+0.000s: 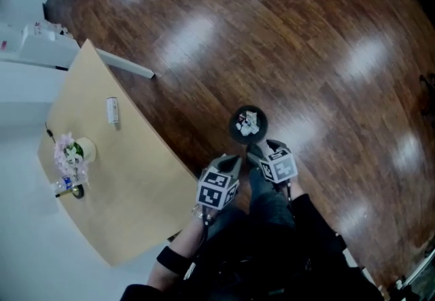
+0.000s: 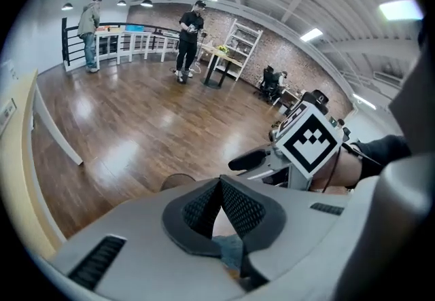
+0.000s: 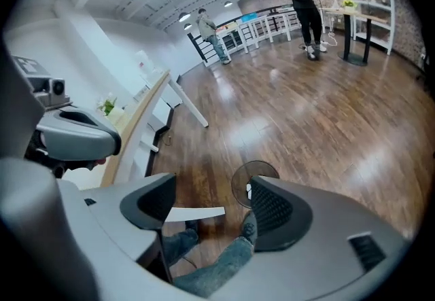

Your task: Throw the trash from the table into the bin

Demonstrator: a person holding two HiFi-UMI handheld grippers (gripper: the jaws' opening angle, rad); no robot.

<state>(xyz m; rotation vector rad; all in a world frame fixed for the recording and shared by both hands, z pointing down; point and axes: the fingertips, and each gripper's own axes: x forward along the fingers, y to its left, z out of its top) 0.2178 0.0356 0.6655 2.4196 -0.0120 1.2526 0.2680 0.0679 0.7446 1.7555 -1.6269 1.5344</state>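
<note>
The trash (image 1: 249,121) is a few crumpled white pieces lying inside the bin (image 1: 234,118). This bin is small, round and dark, and it stands on the brown wooden floor (image 1: 326,41), a little apart from the edge of the surface (image 1: 136,177).

Both tongs are in the air over the person's legs (image 1: 268,201), just beside the bin, and they are angled downward. The left tongs (image 2: 219,181) are pressed together: the two dark ribbed pads meet at their tips and no item is between them. The right tongs (image 3: 211,201) are spread, with a clear gap between the pads. Through this gap the floor, the jeans and a shoe are visible, and the rim of the bin shows just above the right-hand pad. A flat white strip (image 3: 194,213) reaches from the left-hand pad to about the middle of the gap and does not touch the other pad; I cannot tell what it is.

On the light wooden surface a small white oblong thing (image 1: 112,110) lies alone. Near the far edge stand a flower pot (image 1: 73,152) with pale flowers and, just beside it, a small bottle (image 1: 66,186).
</note>
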